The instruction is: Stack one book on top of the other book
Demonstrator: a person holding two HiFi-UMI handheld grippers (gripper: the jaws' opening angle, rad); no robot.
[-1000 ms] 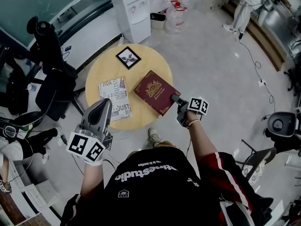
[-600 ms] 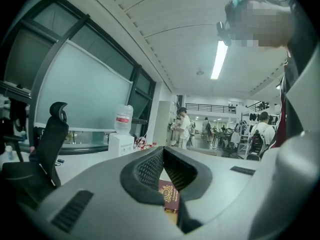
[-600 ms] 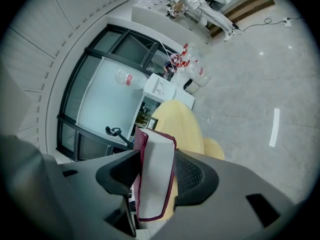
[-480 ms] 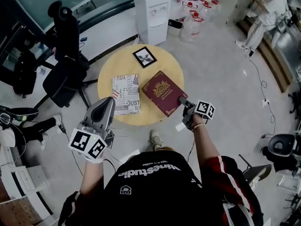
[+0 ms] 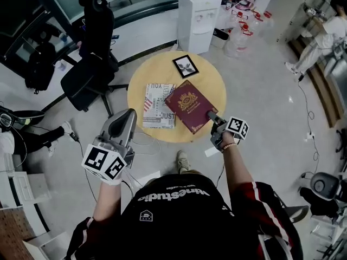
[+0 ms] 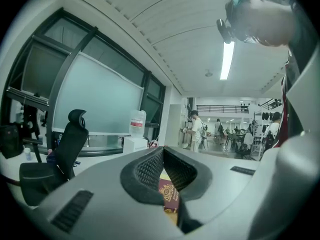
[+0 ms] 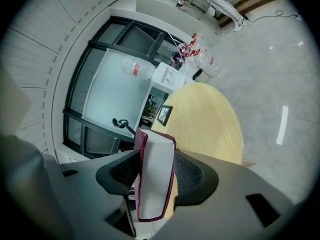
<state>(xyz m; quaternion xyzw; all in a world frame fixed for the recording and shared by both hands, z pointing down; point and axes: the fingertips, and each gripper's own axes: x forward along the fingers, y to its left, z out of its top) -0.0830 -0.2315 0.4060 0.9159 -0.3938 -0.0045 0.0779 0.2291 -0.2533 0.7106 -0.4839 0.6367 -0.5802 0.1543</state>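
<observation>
Head view: the round wooden table (image 5: 216, 85) carries a small framed picture (image 5: 185, 66) at its 12 o'clock edge, a black-and-white printed book (image 5: 155, 105) toward 9 o'clock and a maroon book (image 5: 187, 103) from the centre out toward 5 o'clock.

I note the maroon book's left edge overlaps the right part of the printed book and covers some of its lettering. I cannot tell whether the two touch there or the maroon one is held clear.

The right gripper (image 5: 209, 115) is at the table's 5 o'clock edge, clamped on the maroon book's near corner. Its own view shows both pads pressed on the covers, with the white page block between them. The book's lower end is cut off behind the gripper body.

The left gripper (image 5: 130, 116) is off the table at 7 o'clock, well apart from both books. In its own view the jaw tips meet and hold nothing. Only a sliver of the maroon book shows through the gap behind them, and the printed book is hidden by the gripper body.

Beyond the table, I see a water dispenser (image 5: 199, 12) at 12 o'clock and an office chair (image 5: 89, 72) at 10 o'clock.
</observation>
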